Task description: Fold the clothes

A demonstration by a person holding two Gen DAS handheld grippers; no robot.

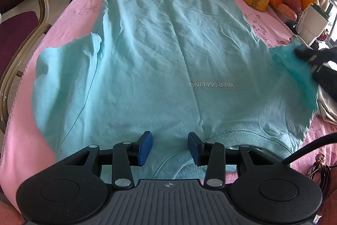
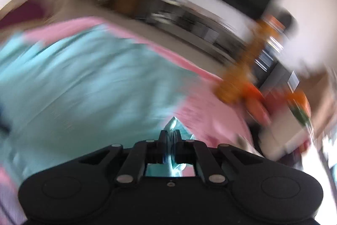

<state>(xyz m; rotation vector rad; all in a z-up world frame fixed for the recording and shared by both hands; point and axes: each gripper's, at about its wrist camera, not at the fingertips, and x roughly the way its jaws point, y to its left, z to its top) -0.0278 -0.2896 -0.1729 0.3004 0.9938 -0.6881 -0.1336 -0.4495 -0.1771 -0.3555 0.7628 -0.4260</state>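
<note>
- The left claw (image 1: 169, 148) has a black body with two round, disc-shaped housings at its lower corners, each bearing a shallow circular recess.
- Between the discs lies a grey ribbed plate marked with a small round cross emblem near its upper edge.
- Black linkage bars run up from the plate, pinned with silver round rivets.
- Its fingers end in blue rectangular pads (image 1: 145, 148).
- A black cable (image 1: 311, 146) curves away to the right of the right-hand disc.
- The right claw (image 2: 171, 140) has the same black shape: twin discs, linkage bars, silver rivets, and one small screw centred just above the plate.
</note>
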